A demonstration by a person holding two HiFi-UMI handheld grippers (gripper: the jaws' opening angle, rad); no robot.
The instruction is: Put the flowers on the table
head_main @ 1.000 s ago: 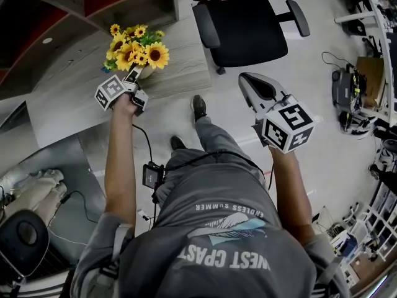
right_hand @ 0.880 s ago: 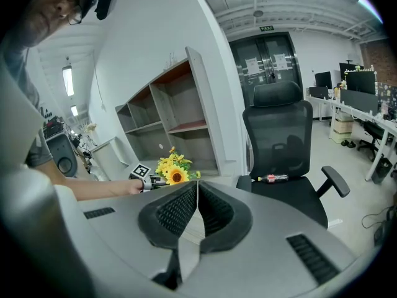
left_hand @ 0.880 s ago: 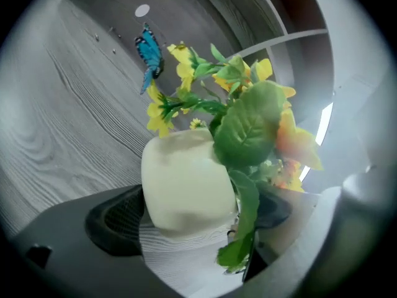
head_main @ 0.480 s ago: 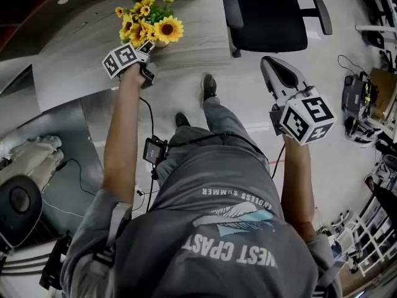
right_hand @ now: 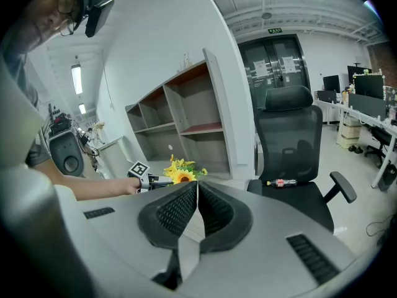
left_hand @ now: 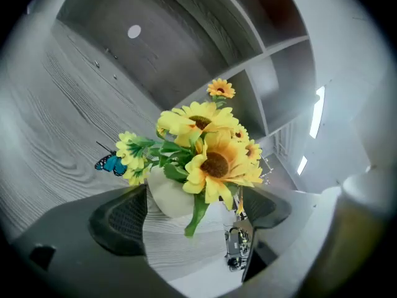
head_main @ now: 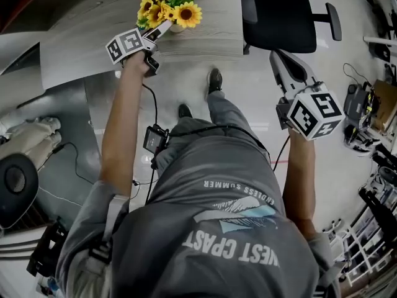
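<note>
Toward the front edge of the tabletop (head_main: 205, 39) stand the flowers (head_main: 169, 5), yellow sunflowers upright in a pale pot (left_hand: 166, 194) with a small blue butterfly (left_hand: 110, 163) on one side. Level with the pot is the left gripper (head_main: 158, 33), its jaws spread wide to either side of it: the pot is just beside one pad and clear of the other, so it is released. Off the table, over the floor near a black office chair (head_main: 282, 14), the right gripper (right_hand: 196, 188) has its jaws pressed together on nothing.
</note>
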